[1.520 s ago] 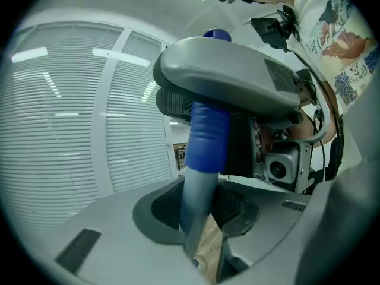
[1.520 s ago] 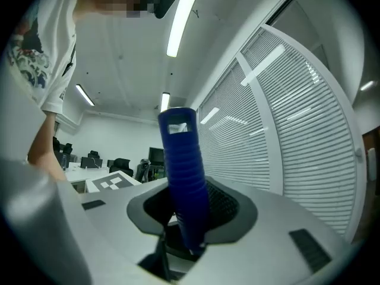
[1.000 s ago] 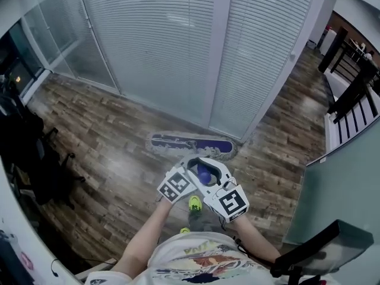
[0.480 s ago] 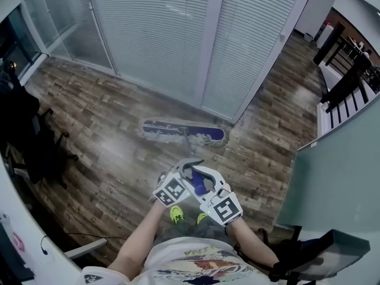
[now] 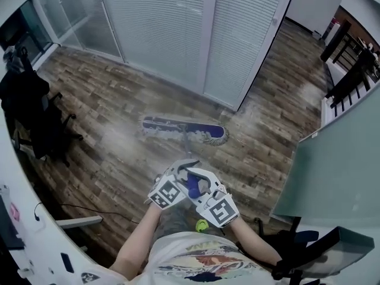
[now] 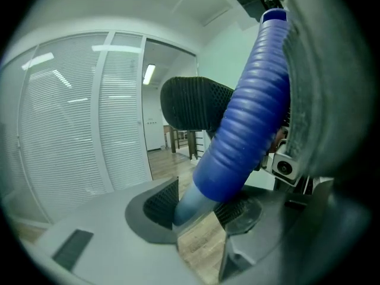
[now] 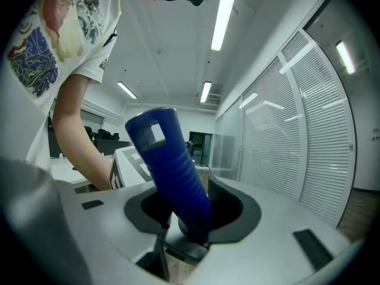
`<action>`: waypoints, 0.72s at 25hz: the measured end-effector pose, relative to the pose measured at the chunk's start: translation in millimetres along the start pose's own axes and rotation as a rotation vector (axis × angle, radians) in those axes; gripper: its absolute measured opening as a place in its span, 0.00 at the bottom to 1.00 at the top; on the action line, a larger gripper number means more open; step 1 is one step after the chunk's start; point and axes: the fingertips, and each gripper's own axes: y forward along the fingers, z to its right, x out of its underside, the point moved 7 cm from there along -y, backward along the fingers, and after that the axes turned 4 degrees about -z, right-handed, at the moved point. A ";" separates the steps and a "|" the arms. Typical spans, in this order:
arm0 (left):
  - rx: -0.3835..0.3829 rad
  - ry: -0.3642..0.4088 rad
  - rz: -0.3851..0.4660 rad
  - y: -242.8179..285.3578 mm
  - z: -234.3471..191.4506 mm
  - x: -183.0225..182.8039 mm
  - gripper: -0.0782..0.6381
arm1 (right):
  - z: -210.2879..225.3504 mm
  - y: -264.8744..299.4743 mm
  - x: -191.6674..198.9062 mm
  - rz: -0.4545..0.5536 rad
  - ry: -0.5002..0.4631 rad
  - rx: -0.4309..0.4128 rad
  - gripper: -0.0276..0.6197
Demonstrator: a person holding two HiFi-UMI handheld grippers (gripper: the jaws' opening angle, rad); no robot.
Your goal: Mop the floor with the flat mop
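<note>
Left gripper (image 5: 181,171), right gripper (image 5: 199,177) clamp mop handle (image 5: 193,186); left jaws just opening. Handle could slip, mop head (image 5: 184,130) veering into partition (image 5: 166,40).

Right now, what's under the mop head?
The mop head lies flat on the wood floor. Only the boards around it show. The strip directly beneath is covered by the pad, so its state can't be seen.

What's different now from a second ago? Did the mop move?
The mop head slid back, away from the blinds. The left hand-held gripper has just been opening its jaws slightly, with the mop handle between them. Unchanged: it and the right hand-held gripper both hold the handle.
</note>
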 end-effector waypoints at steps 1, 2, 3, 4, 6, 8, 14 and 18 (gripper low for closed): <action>-0.010 -0.005 0.001 -4.0 19.6 1.0 0.30 | -14.9 -12.8 2.6 0.003 -0.003 -0.015 0.27; -0.020 -0.011 0.003 -8.4 37.5 1.9 0.30 | -29.0 -24.1 4.2 0.006 -0.007 -0.032 0.27; -0.030 -0.016 0.006 -13.3 53.5 2.5 0.30 | -41.9 -34.0 4.9 0.008 -0.012 -0.049 0.27; -0.039 -0.023 0.008 -18.6 68.4 3.0 0.30 | -54.3 -42.9 4.8 0.008 -0.016 -0.066 0.28; -0.057 -0.042 0.010 -30.3 96.2 3.7 0.30 | -77.9 -59.3 3.1 0.008 -0.021 -0.098 0.28; -0.073 -0.057 0.009 -40.8 120.1 0.6 0.30 | -97.0 -75.1 -0.9 0.020 -0.024 -0.123 0.28; -0.121 -0.104 0.012 -59.3 181.7 -4.2 0.30 | -141.6 -117.3 -1.2 0.069 0.000 -0.187 0.28; -0.112 -0.091 0.009 -54.4 188.3 3.1 0.30 | -145.5 -121.7 8.9 0.051 -0.022 -0.191 0.29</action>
